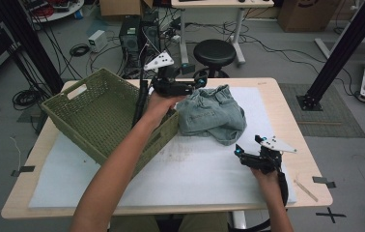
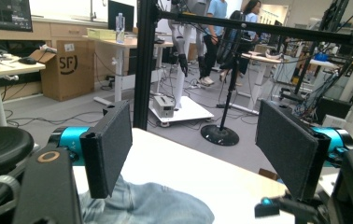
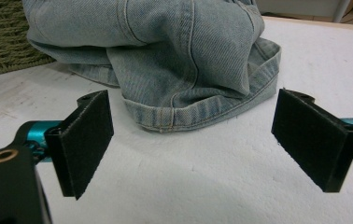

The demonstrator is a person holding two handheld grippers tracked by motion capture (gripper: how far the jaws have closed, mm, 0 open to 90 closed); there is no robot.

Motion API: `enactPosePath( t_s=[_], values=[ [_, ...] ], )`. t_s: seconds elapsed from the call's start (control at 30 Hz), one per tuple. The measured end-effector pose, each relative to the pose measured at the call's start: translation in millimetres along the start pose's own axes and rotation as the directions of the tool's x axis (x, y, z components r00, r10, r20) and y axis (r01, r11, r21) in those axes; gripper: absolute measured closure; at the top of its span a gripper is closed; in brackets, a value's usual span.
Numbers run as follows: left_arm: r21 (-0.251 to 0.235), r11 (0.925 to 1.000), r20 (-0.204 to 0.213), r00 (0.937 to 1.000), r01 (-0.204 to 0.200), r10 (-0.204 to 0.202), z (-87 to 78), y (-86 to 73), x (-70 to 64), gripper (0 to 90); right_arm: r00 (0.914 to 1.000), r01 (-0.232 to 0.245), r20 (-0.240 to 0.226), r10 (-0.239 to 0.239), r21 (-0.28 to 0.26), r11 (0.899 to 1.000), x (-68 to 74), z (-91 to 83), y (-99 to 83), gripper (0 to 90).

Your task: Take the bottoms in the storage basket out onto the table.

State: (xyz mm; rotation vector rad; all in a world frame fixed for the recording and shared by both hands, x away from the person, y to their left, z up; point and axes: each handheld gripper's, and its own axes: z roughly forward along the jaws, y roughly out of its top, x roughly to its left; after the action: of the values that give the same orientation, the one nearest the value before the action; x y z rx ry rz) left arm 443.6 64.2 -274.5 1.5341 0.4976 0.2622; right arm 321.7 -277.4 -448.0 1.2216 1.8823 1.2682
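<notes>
A crumpled pair of light denim shorts (image 1: 211, 119) lies on the white foam mat (image 1: 195, 169) that covers the table, its left edge touching the right-hand wall of the green woven basket (image 1: 101, 113). The shorts serve as the landmark for everything below.

Left gripper (image 1: 183, 86): held above the far left corner of the shorts, beside the basket's far right corner. In the left gripper view its jaws stand wide apart with nothing between them; a fold of denim (image 2: 151, 205) shows below and a little ahead of them. It is not in contact with the cloth.

Right gripper (image 1: 248, 153): low over the mat, on the near right side of the shorts and apart from them. In the right gripper view the jaws are spread wide and empty, aimed at the stitched hem (image 3: 184, 116) of the nearest fold, which lies flat on the mat just ahead.

Assessment: the step in hand appears to be the approach before a two-point pick-up of the shorts, probably for transfer into the basket, which looks empty from above. No grasp has been made.

Next move, as judged: the right gripper needs to advance until the hem sits between its pads, then close; the left needs to descend onto the far edge and pinch a fold. Loose layers may slip if only one thickness is caught.
</notes>
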Motion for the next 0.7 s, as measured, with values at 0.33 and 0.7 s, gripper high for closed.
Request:
enactPosePath(
  t_s=[0.33, 0.7],
  values=[
    [0.001, 0.9997, -0.02, 0.9995, -0.026, 0.026, -36.6, -0.5, -10.0, 25.5, 1.0, 0.002, 0.002, -0.002, 0.001, 1.0, 0.2, 0.0, 0.1, 12.7],
    [0.001, 0.9998, -0.115, 0.9932, -0.02, 0.02, -103.0, -15.7, 4.1, 25.5, 1.0, 0.008, 0.002, -0.008, 0.005, 1.0, 0.5, 0.5, 0.3, 12.7]
  ],
)
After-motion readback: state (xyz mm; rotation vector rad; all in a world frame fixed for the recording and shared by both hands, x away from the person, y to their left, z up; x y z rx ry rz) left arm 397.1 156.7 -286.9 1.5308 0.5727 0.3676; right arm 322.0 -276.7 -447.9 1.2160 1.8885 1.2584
